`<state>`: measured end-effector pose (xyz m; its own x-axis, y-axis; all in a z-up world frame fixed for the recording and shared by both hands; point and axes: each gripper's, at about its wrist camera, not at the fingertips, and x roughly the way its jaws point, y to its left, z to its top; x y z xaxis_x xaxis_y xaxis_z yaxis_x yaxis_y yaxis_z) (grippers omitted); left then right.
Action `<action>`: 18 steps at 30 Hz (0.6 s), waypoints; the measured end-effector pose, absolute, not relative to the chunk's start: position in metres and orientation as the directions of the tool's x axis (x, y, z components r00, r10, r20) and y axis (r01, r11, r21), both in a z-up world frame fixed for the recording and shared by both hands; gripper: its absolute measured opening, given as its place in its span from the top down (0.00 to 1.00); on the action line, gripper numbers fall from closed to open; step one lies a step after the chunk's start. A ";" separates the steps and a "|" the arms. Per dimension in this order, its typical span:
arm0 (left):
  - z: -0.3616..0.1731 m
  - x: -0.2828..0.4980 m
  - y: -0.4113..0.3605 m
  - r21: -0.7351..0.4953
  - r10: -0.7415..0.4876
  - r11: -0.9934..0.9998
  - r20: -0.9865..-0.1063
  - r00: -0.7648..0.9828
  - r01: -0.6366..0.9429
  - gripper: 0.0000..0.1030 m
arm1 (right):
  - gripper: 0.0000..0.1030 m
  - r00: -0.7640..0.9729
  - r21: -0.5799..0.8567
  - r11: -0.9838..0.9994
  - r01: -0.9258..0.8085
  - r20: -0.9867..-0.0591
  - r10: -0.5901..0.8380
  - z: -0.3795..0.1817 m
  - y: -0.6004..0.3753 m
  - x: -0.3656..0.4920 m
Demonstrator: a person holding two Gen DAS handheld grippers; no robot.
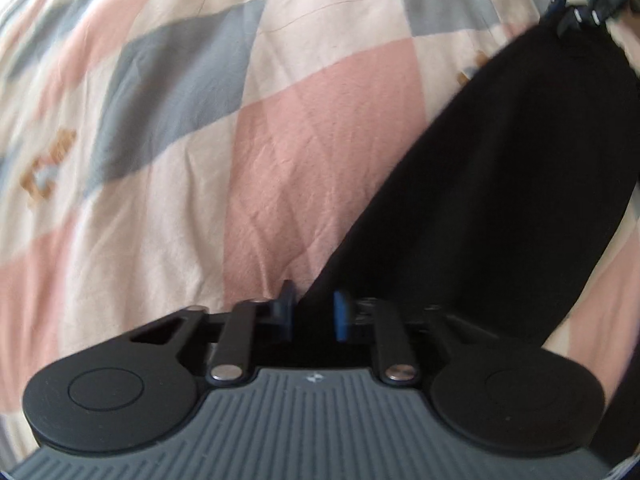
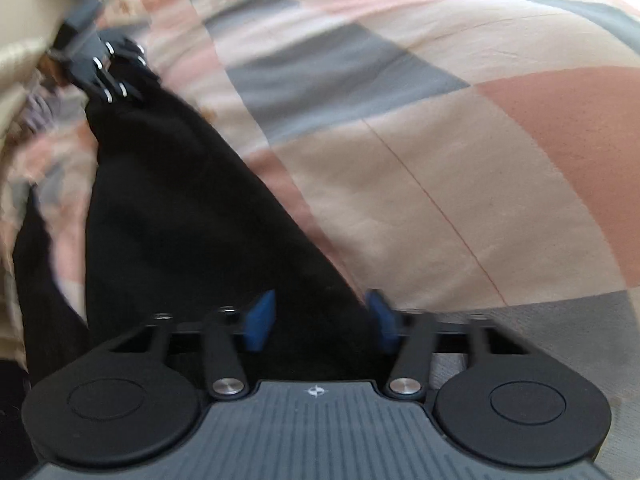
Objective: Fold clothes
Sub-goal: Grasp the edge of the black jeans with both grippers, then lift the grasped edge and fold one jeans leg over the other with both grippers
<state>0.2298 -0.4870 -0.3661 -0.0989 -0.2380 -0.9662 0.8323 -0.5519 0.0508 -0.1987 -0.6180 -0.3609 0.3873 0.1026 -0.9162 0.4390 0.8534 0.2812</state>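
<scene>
A black garment (image 1: pixel 500 184) lay stretched over a bed covered by a checked bedspread (image 1: pixel 200 120) of pink, grey and cream squares, some of them printed with small tan figures. In the left wrist view the left tongs (image 1: pixel 314 312) pointed steeply down at the near corner of the dark cloth; their blue pads (image 1: pixel 341 316) stood close together, and the edge of the fabric ran in between them, so they appeared to be pinching that corner, though blur and the cloth's blackness made the contact itself hard to read. From there the garment widened up and to the right, where the right tongs (image 1: pixel 576 4) showed small at its far end, touching the cloth. In the right wrist view the right tongs (image 2: pixel 320 318) also pointed steeply downward, their blue pads (image 2: pixel 262 316) set somewhat wider apart, with a thick fold of the black fabric filling the gap between them; both pads lay against it, so the tongs had hold of the cloth. The garment ran up and to the left from that grip, narrowing toward the left tongs (image 2: pixel 108 68), seen blurred at its other end near the edge of the bed. A second strip of black cloth (image 2: pixel 44 280) hung along the left margin, just beside the main panel.
</scene>
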 end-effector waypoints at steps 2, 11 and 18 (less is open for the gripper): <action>-0.351 0.223 -0.466 0.141 -0.326 -0.546 -0.944 -0.055 0.826 0.92 | 0.85 0.379 0.228 0.864 0.450 -0.924 0.046 -0.350 -0.611 -0.200; -0.253 0.187 -0.292 0.333 -0.599 -0.299 -0.795 0.095 0.895 0.91 | 0.91 0.397 -0.250 0.827 0.503 -0.784 -0.478 -0.251 -0.447 -0.221; -0.263 0.141 -0.142 0.207 -0.443 -0.202 -0.891 0.099 0.957 0.89 | 0.94 0.268 -0.405 0.735 0.544 -0.746 -0.610 -0.238 -0.266 -0.240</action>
